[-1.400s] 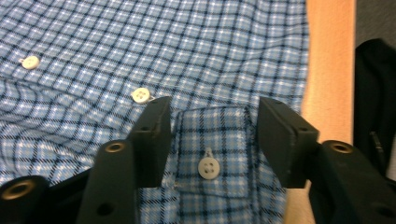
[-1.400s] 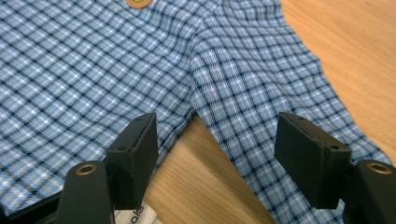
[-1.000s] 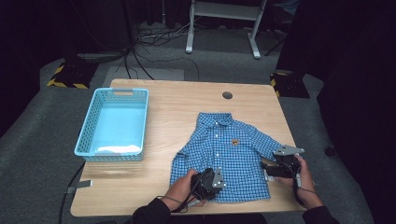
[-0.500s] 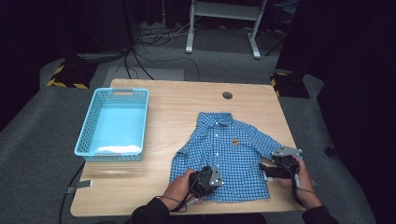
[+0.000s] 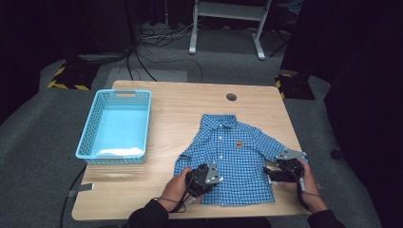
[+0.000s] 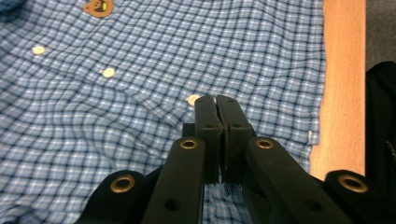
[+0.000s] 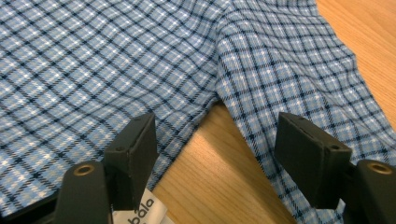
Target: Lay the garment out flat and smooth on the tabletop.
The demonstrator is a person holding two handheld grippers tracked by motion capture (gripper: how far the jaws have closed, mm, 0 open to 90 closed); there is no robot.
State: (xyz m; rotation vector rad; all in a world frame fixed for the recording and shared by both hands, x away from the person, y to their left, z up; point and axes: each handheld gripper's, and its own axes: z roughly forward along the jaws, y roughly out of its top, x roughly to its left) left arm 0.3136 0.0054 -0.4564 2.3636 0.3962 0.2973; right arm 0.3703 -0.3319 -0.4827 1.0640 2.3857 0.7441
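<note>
A small blue checked shirt [image 5: 237, 152] lies flat, front up, on the wooden table [image 5: 180, 104], collar towards the far side. At the shirt's lower left hem, my left gripper [image 5: 210, 175] has its jaws pressed together. In the left gripper view, the fabric [image 6: 116, 107] wrinkles towards the gripper [image 6: 216, 99] beside a white button [image 6: 192, 99]. My right gripper [image 5: 274, 174] sits at the shirt's right side. In its own view the right gripper [image 7: 219, 140] is open, with its jaws either side of the notch between sleeve [image 7: 299, 74] and body [image 7: 93, 79], over bare wood.
A light blue plastic basket [image 5: 116, 95] stands on the left half of the table. A round cable hole [image 5: 231, 97] is near the far edge. A white garment label [image 7: 140, 212] shows by the right gripper's left jaw. Cables and a metal frame lie on the floor beyond.
My left gripper has shifted and risen slightly at the shirt's lower left. My right gripper has stayed where it was.
</note>
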